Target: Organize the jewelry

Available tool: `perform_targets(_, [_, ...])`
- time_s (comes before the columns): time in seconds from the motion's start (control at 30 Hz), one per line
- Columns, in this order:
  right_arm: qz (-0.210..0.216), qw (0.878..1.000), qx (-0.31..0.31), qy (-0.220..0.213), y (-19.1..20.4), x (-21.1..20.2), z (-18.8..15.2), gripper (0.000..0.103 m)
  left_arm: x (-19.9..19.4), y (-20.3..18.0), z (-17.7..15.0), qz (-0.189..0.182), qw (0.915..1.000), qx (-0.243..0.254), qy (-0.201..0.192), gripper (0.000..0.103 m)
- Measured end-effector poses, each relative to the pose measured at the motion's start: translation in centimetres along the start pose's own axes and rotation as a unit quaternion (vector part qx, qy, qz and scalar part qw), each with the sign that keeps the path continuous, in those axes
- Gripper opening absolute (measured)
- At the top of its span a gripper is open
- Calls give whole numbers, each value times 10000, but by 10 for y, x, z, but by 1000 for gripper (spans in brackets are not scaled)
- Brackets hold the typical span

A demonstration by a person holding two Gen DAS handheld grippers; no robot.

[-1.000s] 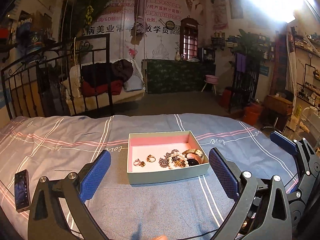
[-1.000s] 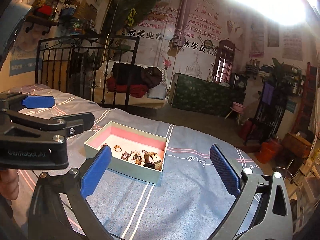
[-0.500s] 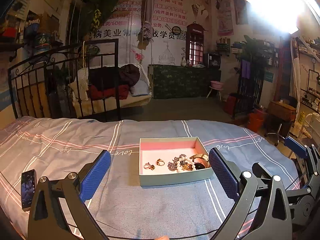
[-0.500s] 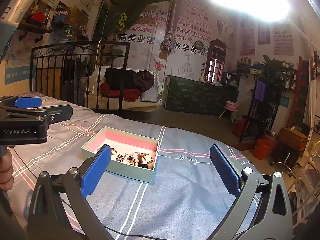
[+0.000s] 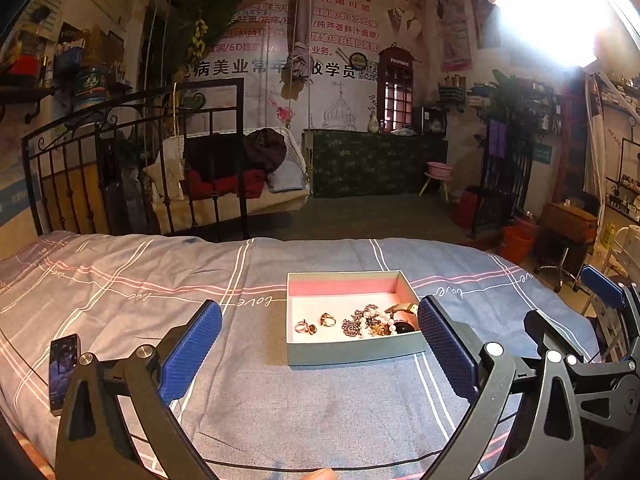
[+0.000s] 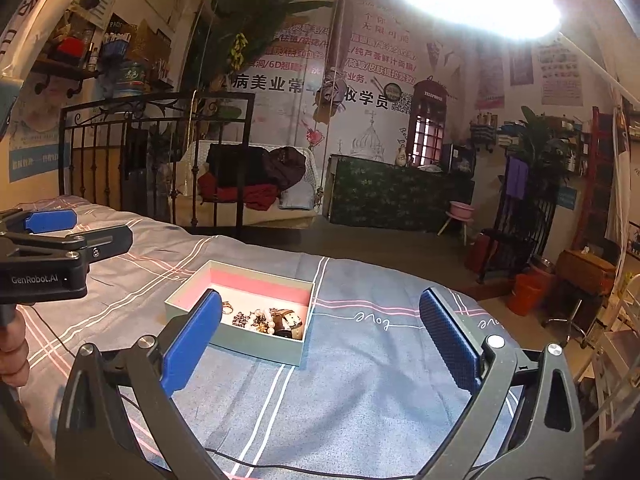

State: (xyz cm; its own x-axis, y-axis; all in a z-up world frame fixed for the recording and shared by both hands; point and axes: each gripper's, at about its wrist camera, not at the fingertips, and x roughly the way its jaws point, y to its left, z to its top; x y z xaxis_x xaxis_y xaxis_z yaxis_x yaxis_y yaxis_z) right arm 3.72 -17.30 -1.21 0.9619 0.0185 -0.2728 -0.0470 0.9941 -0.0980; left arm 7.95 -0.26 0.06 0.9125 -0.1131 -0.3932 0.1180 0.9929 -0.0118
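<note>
Blue-padded fingers (image 5: 188,348) of both grippers spread wide, holding nothing.

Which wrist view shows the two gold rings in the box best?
The left wrist view: the two gold rings lie unobstructed on the box floor, left of the tangled beads. In the right wrist view the right gripper's left finger hides most of them.

Box (image 5: 352,350) is set on the bed (image 5: 120,304). Inside it, two rings (image 5: 314,323) lie left; beaded necklaces (image 5: 366,322) and a watch (image 5: 402,312) lie right. A phone (image 5: 62,372) lies on the bed, well left of the box.
</note>
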Motion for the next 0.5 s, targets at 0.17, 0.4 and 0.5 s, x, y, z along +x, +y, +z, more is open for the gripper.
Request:
perform_targets(0.17, [2, 10000, -2, -15, -1, -1, 1, 97, 0, -2, 1, 125, 9999, 53, -70, 97])
perform_targets(0.4, [-44, 10000, 25, -43, -5, -3, 3, 97, 2, 1, 0, 116, 9999, -29, -10, 97])
perform_targets(0.5, [-61, 10000, 33, -49, -7, -4, 3, 97, 4, 2, -1, 125, 9999, -51, 30, 97])
